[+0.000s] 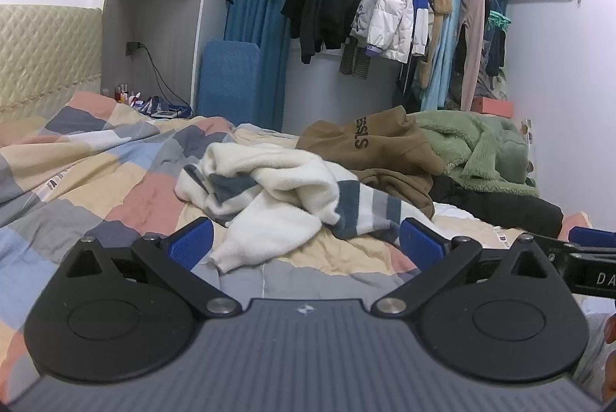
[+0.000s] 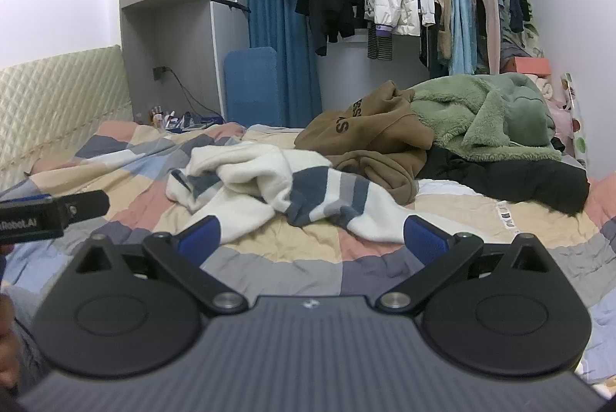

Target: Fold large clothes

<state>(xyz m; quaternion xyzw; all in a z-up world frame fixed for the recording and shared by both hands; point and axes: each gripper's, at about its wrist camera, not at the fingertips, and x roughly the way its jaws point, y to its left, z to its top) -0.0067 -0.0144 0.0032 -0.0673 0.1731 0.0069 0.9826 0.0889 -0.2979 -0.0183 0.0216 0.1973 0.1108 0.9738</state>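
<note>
The white striped sweater (image 1: 277, 188) lies crumpled on the checked quilt (image 1: 96, 181) of the bed, just ahead of both grippers and near a pile of other clothes: a brown hoodie (image 1: 377, 146), a green fleece (image 1: 481, 146) and a black garment (image 1: 508, 204) toward two o'clock. The left gripper (image 1: 306, 244) and the right gripper (image 2: 313, 236) hover side by side above the quilt, jaws spread wide with nothing between them, tilted slightly down at the sweater.

The step in hand looks like the first pick-up, with no folding begun. To do it well, each gripper should probably take a separate edge of the sweater, hem or shoulders rather than a bunched middle, so that it can be lifted and shaken flat clear of the brown hoodie, which touches its far side.

In the left wrist view the bundle's long axis runs roughly from ten o'clock to four o'clock. One white sleeve end points toward seven o'clock, at the left gripper; a striped part trails toward five o'clock. Which end is collar or hem I cannot tell.
</note>
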